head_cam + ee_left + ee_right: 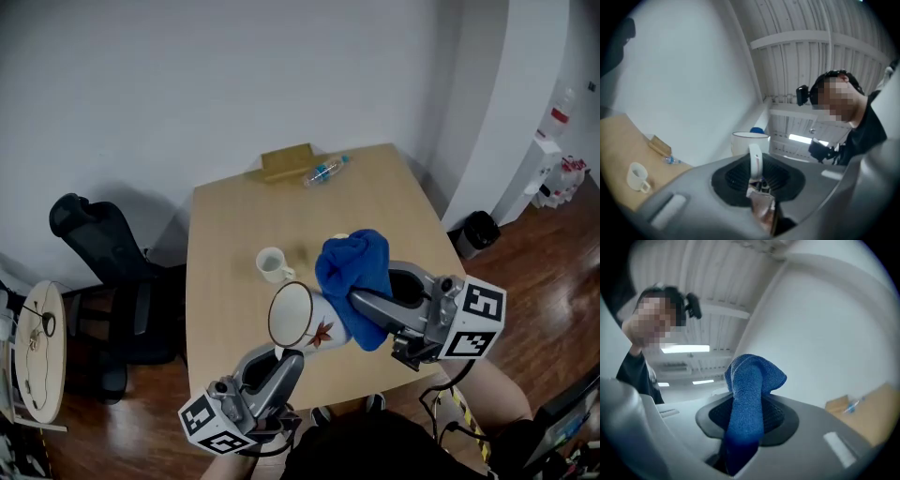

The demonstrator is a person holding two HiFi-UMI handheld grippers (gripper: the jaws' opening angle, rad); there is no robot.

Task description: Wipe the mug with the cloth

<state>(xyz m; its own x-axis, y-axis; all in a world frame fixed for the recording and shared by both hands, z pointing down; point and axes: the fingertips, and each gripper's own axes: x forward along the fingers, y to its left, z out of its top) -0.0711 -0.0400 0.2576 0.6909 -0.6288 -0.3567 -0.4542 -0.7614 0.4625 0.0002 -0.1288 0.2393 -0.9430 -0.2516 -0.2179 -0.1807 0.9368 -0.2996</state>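
head view: the left claw is clamped tight on the handle of the mug, held tilted above the worktop. the right claw pinches the blue cloth, which seems to rest on the mug's side. the mug looks rigid, glazed, probably slippery and breakable, so the handle is the sound hold; the cloth is soft and limp.

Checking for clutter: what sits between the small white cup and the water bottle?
Head view: only bare tabletop between small white cup and water bottle.
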